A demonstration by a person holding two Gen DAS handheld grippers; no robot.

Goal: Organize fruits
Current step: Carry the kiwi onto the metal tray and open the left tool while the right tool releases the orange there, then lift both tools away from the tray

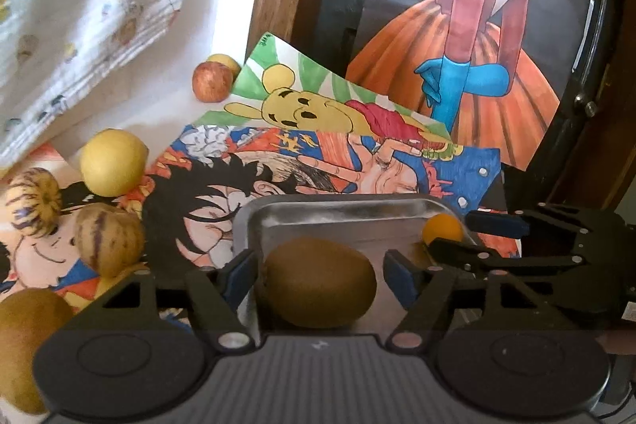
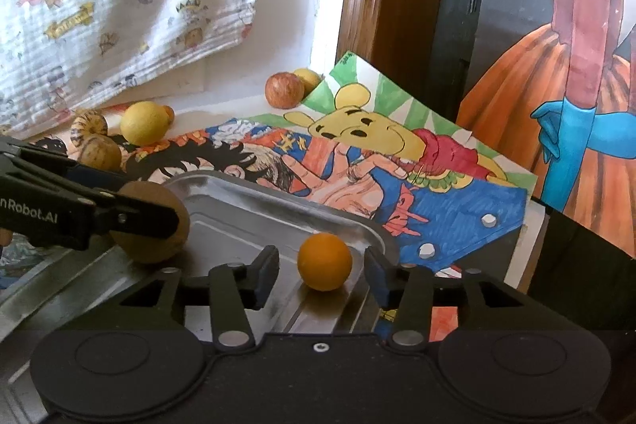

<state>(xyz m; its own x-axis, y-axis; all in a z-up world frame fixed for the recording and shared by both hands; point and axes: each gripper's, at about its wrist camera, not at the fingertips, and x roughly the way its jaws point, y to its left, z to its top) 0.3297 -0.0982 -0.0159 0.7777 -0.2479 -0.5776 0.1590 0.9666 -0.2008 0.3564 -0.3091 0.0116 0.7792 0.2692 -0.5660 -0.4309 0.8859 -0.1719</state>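
Left gripper (image 1: pixel 320 275) spread wide around kiwi (image 1: pixel 320 283), pads clear of skin; kiwi sits in metal tray (image 1: pixel 338 211). Right gripper (image 2: pixel 321 275) also released, small orange (image 2: pixel 325 262) between its fingers, resting on tray floor. Outside tray on desk drawings: lemon (image 1: pixel 113 161), two striped fruits (image 1: pixel 109 239), second kiwi (image 1: pixel 28 344). Apple (image 1: pixel 212 81) farther back by wall.

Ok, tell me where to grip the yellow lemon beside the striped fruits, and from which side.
Grip the yellow lemon across its round middle, coming from above or the tray side. Its near and upper faces are clear, while the striped fruits crowd its left, and its long axis appears to lie roughly sideways.
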